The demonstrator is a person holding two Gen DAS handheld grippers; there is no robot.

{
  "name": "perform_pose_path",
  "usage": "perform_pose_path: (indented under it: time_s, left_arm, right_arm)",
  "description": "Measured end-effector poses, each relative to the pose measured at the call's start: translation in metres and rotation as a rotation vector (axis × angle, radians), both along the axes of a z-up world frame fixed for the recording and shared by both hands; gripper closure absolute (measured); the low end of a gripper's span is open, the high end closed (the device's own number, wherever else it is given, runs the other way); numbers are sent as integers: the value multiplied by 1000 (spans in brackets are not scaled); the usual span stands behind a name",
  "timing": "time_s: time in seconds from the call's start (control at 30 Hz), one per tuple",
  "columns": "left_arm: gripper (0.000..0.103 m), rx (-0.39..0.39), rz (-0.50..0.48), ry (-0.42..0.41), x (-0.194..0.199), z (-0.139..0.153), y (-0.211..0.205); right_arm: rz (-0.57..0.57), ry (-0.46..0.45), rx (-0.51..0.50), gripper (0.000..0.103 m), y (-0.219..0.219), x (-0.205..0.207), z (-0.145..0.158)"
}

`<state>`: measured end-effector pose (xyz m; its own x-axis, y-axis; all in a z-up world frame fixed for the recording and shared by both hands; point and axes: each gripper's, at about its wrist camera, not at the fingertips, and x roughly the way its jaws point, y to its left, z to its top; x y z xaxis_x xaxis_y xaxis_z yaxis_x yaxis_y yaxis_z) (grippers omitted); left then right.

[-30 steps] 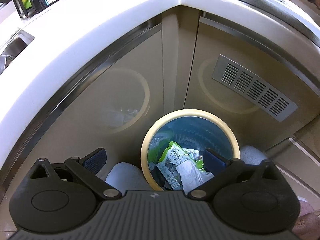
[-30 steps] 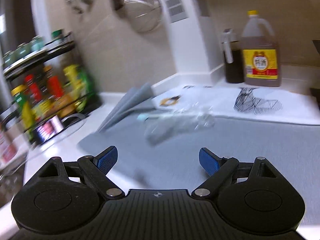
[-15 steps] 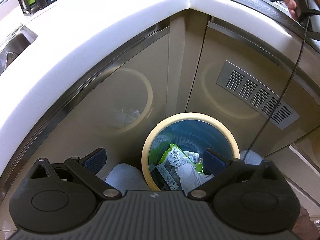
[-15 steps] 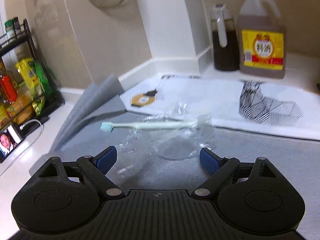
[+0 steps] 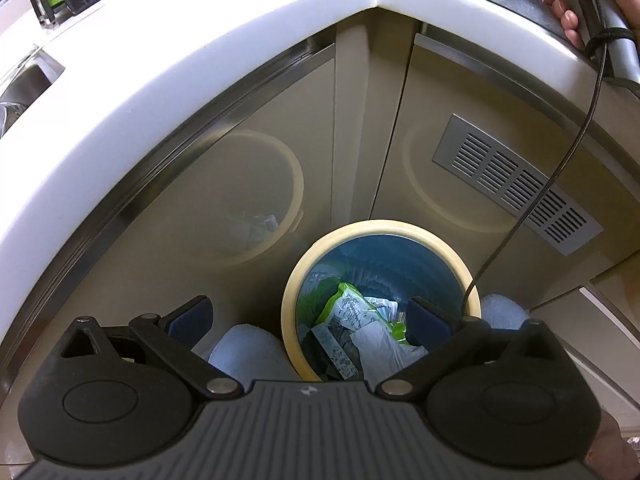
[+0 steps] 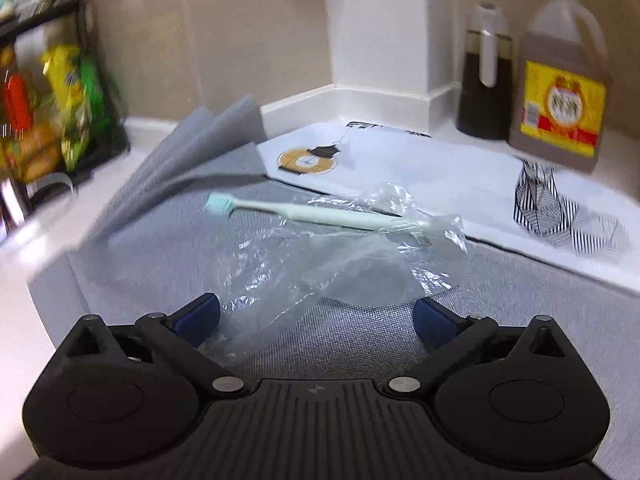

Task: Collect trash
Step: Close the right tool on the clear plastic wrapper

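My right gripper (image 6: 316, 314) hangs over the grey mat (image 6: 500, 304), its jaws opening wide around the near edge of a clear plastic wrapper (image 6: 320, 256) that lies mid-mat under a toothbrush (image 6: 316, 214). I should pinch only plastic. The left view alone shows the left gripper (image 5: 308, 318), wide and empty, above the bin (image 5: 444, 248) below the counter's corner.

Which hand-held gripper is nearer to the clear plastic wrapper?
Right. The right hand-held gripper, opening, sits just before the clear plastic wrapper; the left hand-held gripper hangs over the trash bin.
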<state>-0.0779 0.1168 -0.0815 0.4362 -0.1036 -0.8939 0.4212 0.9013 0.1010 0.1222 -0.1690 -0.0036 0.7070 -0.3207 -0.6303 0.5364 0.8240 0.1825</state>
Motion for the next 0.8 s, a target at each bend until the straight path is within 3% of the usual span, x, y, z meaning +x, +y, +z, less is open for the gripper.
perform_pose_path:
  time_s: [0.07, 0.1, 0.13, 0.2, 0.23, 0.37, 0.5, 0.67, 0.8]
  left_arm:
    - [0, 2, 0, -2, 0, 0, -1]
    - [0, 1, 2, -4, 0, 1, -1]
    - [0, 0, 3, -6, 0, 1, -1]
    - [0, -2, 4, -9, 0, 3, -1]
    - [0, -4, 1, -13, 0, 5, -1]
    - [0, -30, -28, -57, -1, 22, -7]
    - [0, -73, -95, -164, 1, 54, -22]
    - [0, -90, -259, -358, 4, 98, -63]
    - [0, -76, -420, -466, 23, 118, -112]
  right_arm:
    - [-5, -7, -14, 14, 0, -2, 2]
    - [-5, -16, -24, 34, 0, -4, 3]
    - [0, -25, -30, 60, -1, -7, 4]
    - [-1, -31, -38, 88, -5, -13, 5]
    - [-17, -39, -30, 96, -9, -18, 4]
    - [-42, -50, -21, 98, -29, -43, 0]
    - [-53, -42, -34, 98, -52, -76, -4]
    - [-65, -67, 4, 98, -81, -112, -9]
    - [-64, -105, 67, 98, -97, -121, -13]
